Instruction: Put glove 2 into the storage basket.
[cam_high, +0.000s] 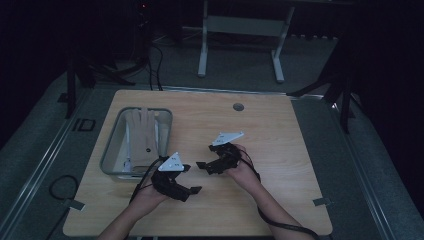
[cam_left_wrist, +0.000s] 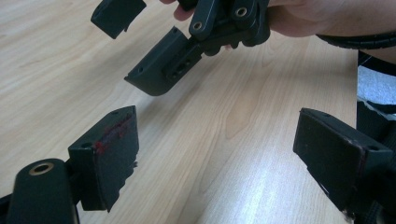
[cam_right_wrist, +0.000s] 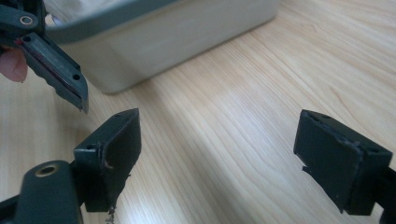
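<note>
Two hand-held grippers face each other over the counter (cam_high: 280, 150): our left hand-held gripper (cam_high: 192, 179) beside the bin (cam_high: 111, 145) holding the glove (cam_high: 142, 132), our right (cam_high: 201, 164) opposite, both spread and empty. Converging further, we risk knocking jaws together.

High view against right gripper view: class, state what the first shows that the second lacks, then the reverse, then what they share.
The high view alone gives the whole wooden table, both forearms, the right gripper, and the beige glove lying inside the grey bin. The right gripper view alone gives that gripper's own jaws from close up, standing wide apart with nothing between them, and the worn edges of its pads. Both show the table's wood grain, the bin, and the left gripper.
</note>
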